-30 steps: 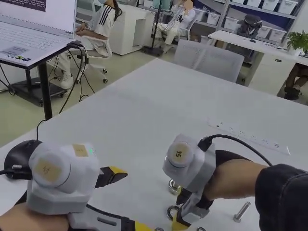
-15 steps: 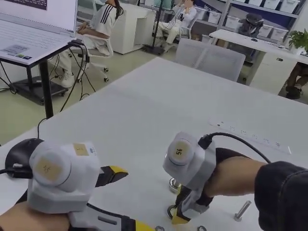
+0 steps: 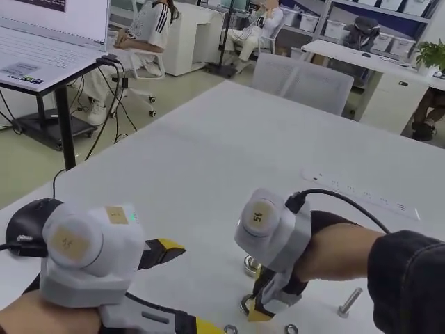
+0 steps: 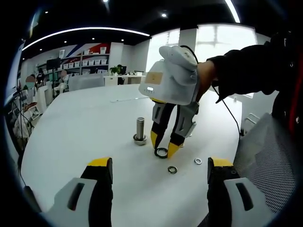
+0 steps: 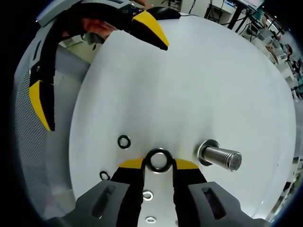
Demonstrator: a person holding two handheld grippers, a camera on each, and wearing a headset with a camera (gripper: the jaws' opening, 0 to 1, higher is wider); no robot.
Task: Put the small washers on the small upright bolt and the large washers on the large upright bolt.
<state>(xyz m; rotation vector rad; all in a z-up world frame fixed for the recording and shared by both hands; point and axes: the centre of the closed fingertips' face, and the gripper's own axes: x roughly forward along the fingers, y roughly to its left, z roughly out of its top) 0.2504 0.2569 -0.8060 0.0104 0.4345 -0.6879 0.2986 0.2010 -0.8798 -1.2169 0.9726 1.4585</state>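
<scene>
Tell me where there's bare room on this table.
Free: white table top from the upright steel bolt to the white power strip. Crowded: near edge, around the right gripper, its large dark washer and small washers.

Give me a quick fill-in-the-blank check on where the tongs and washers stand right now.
The right tongs pinch a large ___. The left tongs stand ___. The large bolt beside the right tongs stands ___. Loose small washers lie on the ___.
Missing words: washer; open; upright; table.
</scene>
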